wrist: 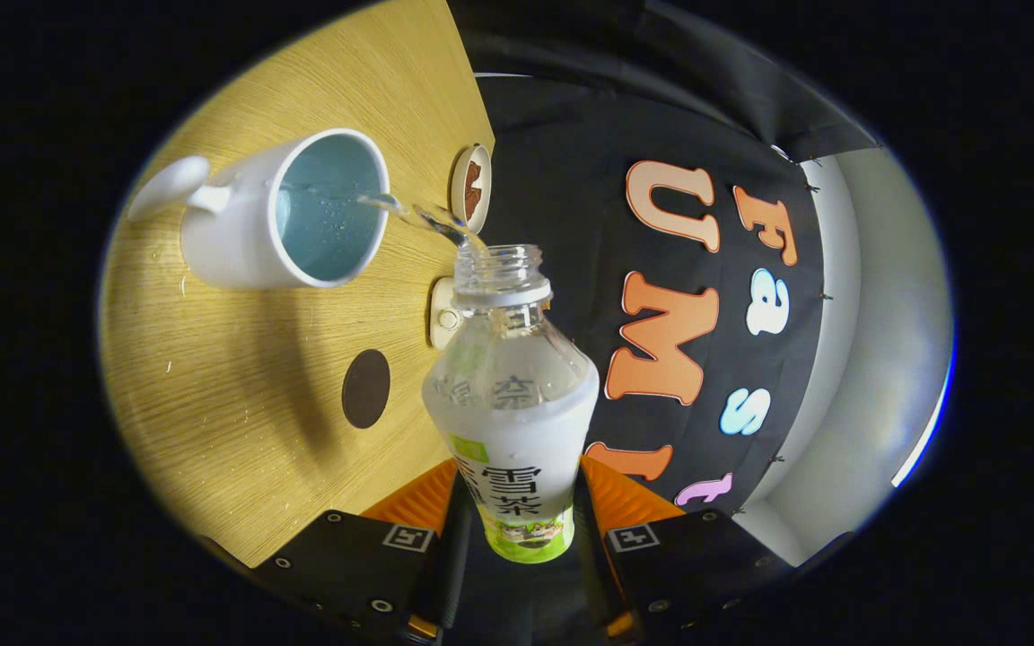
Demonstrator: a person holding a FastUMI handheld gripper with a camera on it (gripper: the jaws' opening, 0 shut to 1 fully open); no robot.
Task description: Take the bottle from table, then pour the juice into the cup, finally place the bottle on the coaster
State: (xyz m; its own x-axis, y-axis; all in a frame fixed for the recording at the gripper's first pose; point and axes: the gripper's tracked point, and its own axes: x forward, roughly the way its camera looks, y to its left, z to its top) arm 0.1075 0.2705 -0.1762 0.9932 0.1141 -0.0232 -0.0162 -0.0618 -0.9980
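Between the two orange fingers of the tool [517, 502] we hold the juice bottle [512, 404] by its lower body, both fingers pressed against the label on either side, so the tool is clamped on the bottle with only the bottle's width between the fingers. The cap is off and the bottle is tipped with its open neck pointing away from us towards the white mug [288, 211], which stands on the wooden desk [239, 431] just beyond the neck. We judge that the tilt is there to bring the mouth of the bottle level with the mug's rim: a thin clear stream [418, 215] leaves the neck and arcs across the short gap into the mug's pale blue inside, where liquid and a few bubbles already show. The grip low on the body keeps the fingers well away from the stream and leaves the neck free. The mug's handle points away from the bottle, so nothing stands in the path of the pour.

Nearer to us on the desk, beside the bottle's shoulder, lies a dark round coaster [365, 388], flat and bare; we take it as the place where the bottle is to go once the pour is done. A small white fitting [442, 314] sits partly hidden behind the bottle, and a small round dish [471, 187] stands at the desk's far edge.
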